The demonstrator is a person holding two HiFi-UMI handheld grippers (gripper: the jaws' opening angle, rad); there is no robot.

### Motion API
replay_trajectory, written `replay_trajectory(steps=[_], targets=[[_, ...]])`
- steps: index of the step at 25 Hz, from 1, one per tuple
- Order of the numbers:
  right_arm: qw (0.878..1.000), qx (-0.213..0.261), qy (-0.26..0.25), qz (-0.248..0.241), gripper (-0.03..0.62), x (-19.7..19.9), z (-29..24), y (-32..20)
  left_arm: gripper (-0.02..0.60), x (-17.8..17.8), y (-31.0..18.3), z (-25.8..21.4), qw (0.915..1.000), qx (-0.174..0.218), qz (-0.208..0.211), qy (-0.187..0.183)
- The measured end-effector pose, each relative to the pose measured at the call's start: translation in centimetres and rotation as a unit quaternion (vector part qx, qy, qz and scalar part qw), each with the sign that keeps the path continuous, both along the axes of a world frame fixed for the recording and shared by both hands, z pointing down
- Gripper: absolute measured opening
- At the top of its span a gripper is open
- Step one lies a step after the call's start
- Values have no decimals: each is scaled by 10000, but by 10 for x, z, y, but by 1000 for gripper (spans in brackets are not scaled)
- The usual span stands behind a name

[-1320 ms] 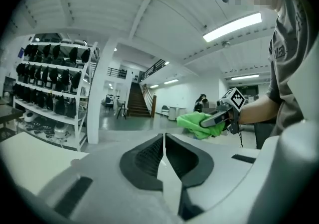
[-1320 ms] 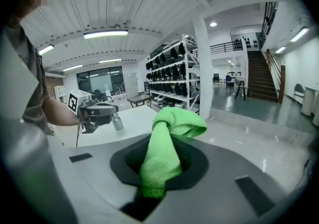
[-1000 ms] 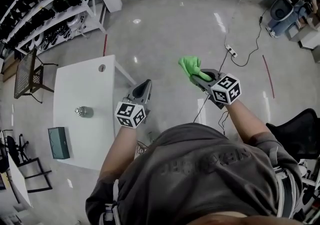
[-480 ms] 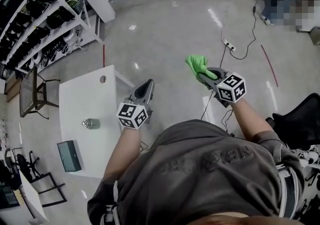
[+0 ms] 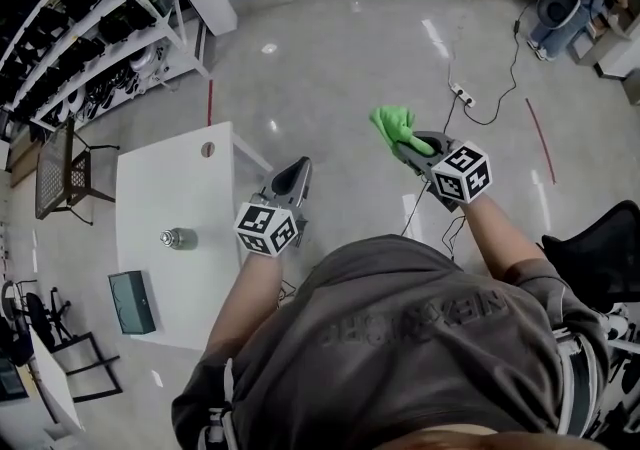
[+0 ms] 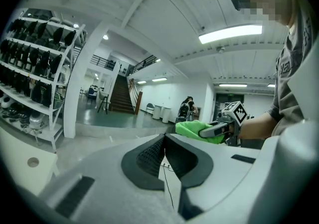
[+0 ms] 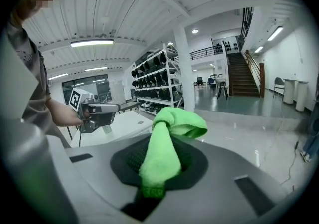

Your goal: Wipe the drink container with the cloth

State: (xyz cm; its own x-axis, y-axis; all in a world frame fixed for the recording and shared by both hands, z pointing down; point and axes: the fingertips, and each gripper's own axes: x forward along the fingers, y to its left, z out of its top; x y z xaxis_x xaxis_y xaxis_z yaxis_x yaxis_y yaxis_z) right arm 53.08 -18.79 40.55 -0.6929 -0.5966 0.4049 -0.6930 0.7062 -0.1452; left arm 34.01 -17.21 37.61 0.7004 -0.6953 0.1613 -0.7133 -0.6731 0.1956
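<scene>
Cloth (image 7: 167, 138) — green and bunched — is clamped in the right gripper (image 5: 405, 150), over open floor (image 5: 330, 58). The left gripper (image 5: 297, 168) is closed on nothing, just beside the white table's (image 5: 190, 178) edge. The drink container (image 5: 175, 237) stands mid-table, well apart from both — its contents unseen. A dark box (image 5: 133, 302) sits nearer the table's edge.

The left tongs (image 6: 163, 142) are closed, empty; beyond, the right tongs (image 6: 203, 131) clamp a green cloth (image 6: 187, 127).
</scene>
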Motion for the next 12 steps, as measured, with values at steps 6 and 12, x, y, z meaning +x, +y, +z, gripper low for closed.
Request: replay_trajectory(steps=[6,12], targets=[[9999,-2,76,-114,35,-5,0,-2,6,-5,-2,1,9999,-52,-73,56],[9998,15,119,-170,35,-10,2,-1,6,-8,-1,2,9999,-62,-64,61]])
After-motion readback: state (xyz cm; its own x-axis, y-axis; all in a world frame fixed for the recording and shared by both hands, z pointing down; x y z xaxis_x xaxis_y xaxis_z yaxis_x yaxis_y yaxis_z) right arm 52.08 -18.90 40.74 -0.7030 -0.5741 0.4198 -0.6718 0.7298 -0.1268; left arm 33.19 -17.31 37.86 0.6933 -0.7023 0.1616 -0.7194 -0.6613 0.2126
